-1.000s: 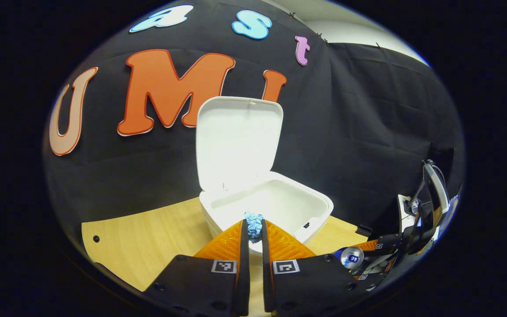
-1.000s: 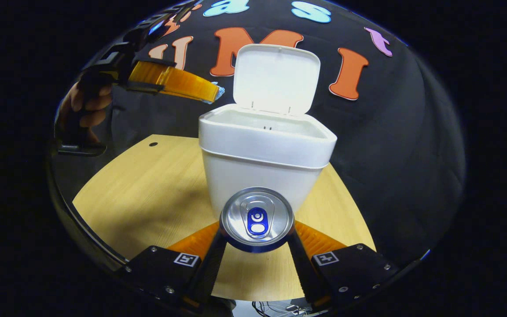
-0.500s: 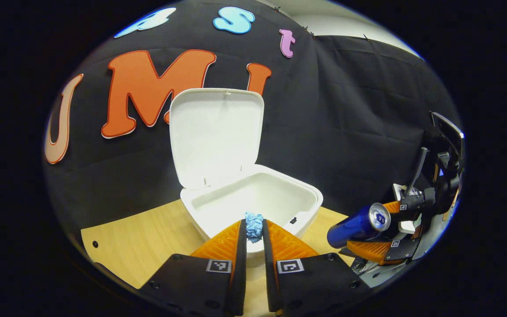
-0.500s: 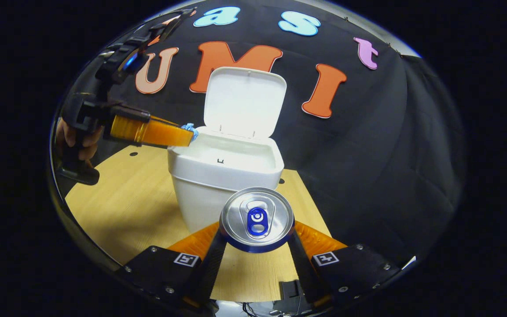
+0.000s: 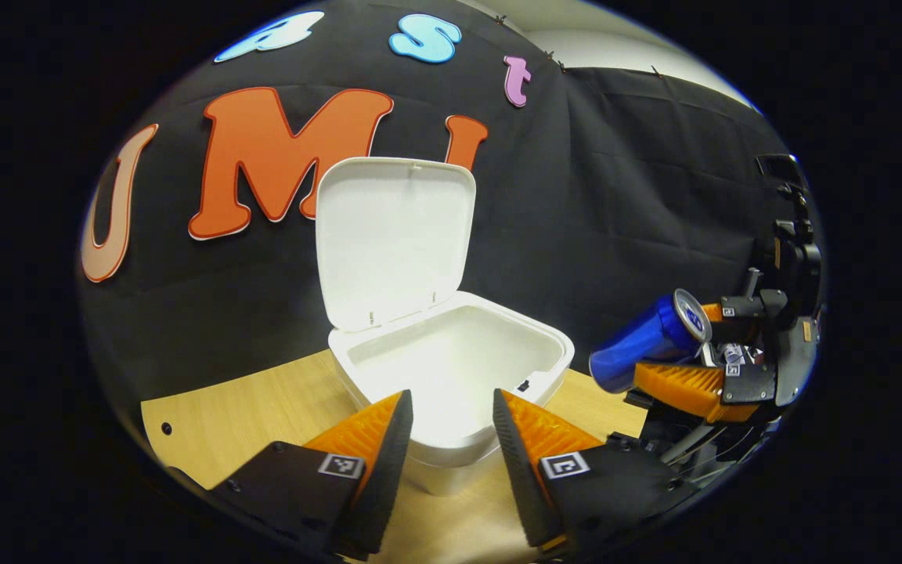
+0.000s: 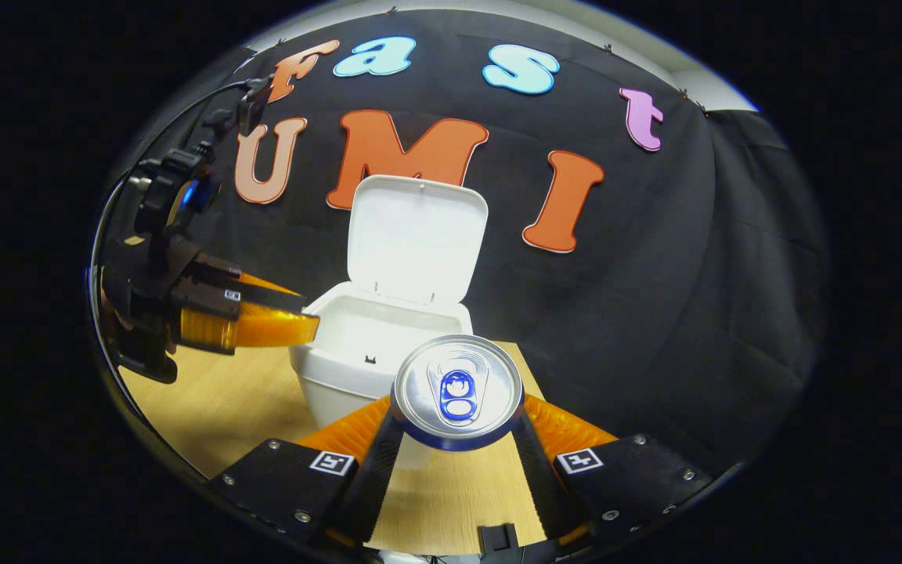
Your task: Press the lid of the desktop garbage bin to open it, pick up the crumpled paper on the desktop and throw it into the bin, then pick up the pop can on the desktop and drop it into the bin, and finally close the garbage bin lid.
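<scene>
While the white garbage bin (image 5: 451, 376) stands on the wooden desktop (image 5: 247, 415) with its lid (image 5: 392, 235) upright, the left gripper (image 5: 451, 415) hovers at its near rim, jaws wide and empty. Off to its side, the right gripper (image 6: 457, 423) clamps a blue pop can (image 6: 457, 389), silver top facing the camera.

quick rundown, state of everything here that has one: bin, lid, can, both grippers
bin: open, standing upright on the table
lid: flipped up, standing behind the opening
pop can: lifted off the table, lying sideways in the right gripper
right gripper: shut on the pop can
left gripper: open, nothing between its fingers, pointed at the bin's mouth
</scene>
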`<state>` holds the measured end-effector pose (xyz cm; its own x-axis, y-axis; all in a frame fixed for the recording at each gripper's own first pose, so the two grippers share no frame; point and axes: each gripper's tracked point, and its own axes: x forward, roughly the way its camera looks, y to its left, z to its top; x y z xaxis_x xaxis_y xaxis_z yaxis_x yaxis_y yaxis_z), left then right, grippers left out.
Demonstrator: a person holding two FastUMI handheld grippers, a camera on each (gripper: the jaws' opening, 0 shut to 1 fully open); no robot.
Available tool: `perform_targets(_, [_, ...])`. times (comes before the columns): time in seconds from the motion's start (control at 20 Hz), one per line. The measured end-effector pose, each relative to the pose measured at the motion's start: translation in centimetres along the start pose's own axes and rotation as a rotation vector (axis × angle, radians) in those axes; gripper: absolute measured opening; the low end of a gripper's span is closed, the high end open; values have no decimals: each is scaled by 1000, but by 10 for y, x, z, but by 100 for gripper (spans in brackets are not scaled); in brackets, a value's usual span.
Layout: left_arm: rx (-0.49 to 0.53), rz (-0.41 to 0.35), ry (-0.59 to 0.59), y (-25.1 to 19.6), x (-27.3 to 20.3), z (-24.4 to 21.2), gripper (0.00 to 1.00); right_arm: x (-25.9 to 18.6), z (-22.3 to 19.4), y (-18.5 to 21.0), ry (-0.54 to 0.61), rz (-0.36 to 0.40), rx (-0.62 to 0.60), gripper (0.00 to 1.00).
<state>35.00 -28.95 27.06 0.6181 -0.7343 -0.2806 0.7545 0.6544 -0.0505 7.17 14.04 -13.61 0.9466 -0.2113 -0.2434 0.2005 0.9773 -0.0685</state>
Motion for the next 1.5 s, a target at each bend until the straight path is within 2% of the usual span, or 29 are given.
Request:
perform_targets(0.1, [4, 8, 4, 1, -3, -1, 84, 3, 10, -4, -23, -7, -25, 79])
perform_targets(0.15, [3, 16, 0, 4, -5, -3, 89, 4, 16, -4, -35, -3, -31, 79])
perform_targets(0.2, [1, 23, -3, 6, -7, -2, 91, 6, 22, -4, -46, 4, -32, 79])
perform_targets(0.35, [-4, 56, -20, 16, -17, -1, 90, 15, 35, -3, -69, 20, -30, 79])
perform_targets(0.75, [-50, 199, -33, 64, -43, -8, 90, 42, 55, 7, -94, 76, -43, 79])
perform_targets(1.3, [-172, 372, -32, 109, -73, -28, 91, 80, 35, 26, -25, 166, -88, 79])
perform_targets(1.5, [-195, 420, -23, 119, -82, -35, 91, 88, 25, 26, -1, 172, -101, 79])
